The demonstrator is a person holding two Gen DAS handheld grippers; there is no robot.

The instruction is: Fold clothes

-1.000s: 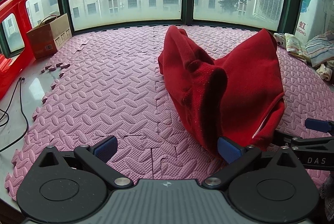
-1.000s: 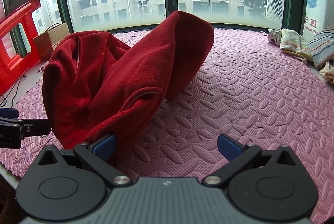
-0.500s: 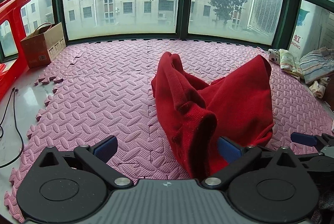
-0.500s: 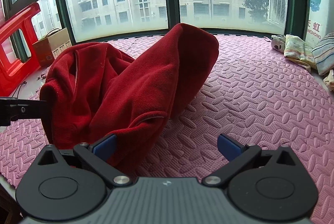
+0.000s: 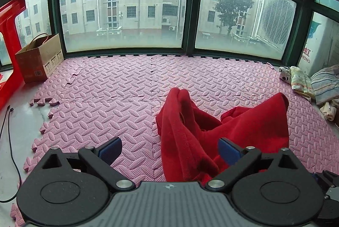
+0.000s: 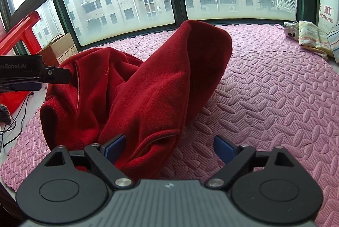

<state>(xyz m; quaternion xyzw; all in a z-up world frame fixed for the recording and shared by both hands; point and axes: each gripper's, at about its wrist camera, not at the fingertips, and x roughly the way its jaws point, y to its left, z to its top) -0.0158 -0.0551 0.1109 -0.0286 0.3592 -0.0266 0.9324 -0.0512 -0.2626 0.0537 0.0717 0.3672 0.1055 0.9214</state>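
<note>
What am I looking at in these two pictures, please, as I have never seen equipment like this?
There is no robot: a person holds a two-finger gripper in each hand, each with a fisheye camera looking along its fingers. One picture is from the left gripper, the other from the right gripper. Both stand wide open, so neither clamps anything. A rumpled red garment sits heaped on the pink foam mat, close against one finger of each. More clothes lie at the mat's right edge.
</note>
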